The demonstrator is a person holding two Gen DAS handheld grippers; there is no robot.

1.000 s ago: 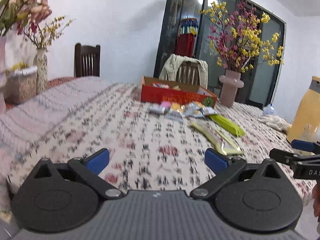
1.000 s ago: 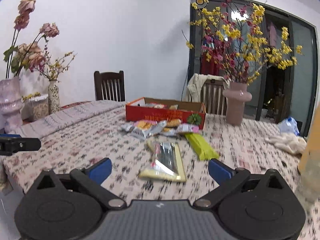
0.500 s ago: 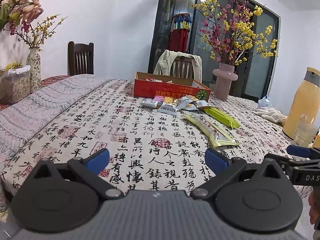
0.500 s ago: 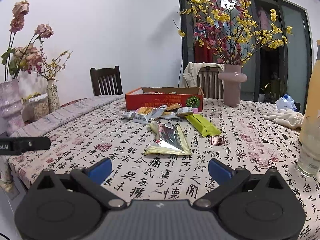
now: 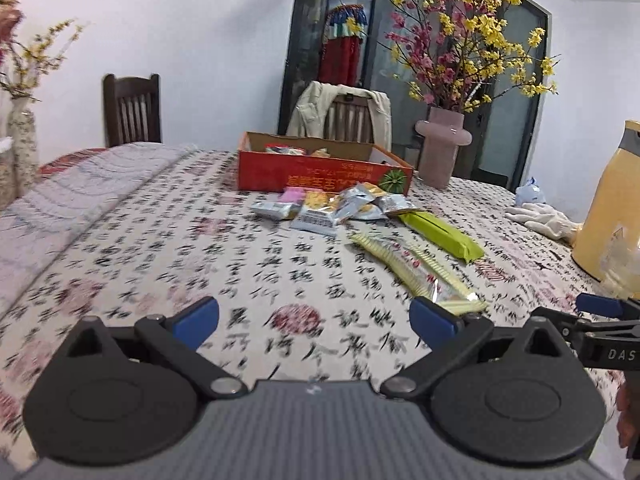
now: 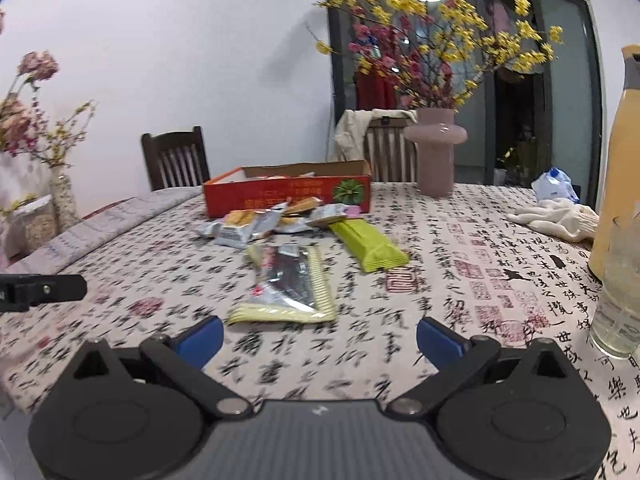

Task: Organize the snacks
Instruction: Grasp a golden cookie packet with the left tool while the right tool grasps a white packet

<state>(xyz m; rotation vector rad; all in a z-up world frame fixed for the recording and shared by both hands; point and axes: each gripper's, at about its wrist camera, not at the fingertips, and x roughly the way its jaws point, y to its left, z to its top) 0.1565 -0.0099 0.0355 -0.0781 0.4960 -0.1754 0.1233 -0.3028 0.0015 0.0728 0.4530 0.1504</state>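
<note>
An open red cardboard box stands mid-table with some snacks inside. In front of it lies a heap of small snack packets. A green bar packet and a yellow-and-silver biscuit packet lie nearer to me. My left gripper is open and empty above the table's near part. My right gripper is open and empty just short of the biscuit packet, and shows at the left view's right edge.
A pink vase of flowers stands behind the box. A yellow thermos, a glass and white gloves are at the right. Vases stand at the left. Chairs stand behind the table.
Both grippers have moved forward over the table toward the snacks, which now look larger and closer. Both have stayed open and empty.
</note>
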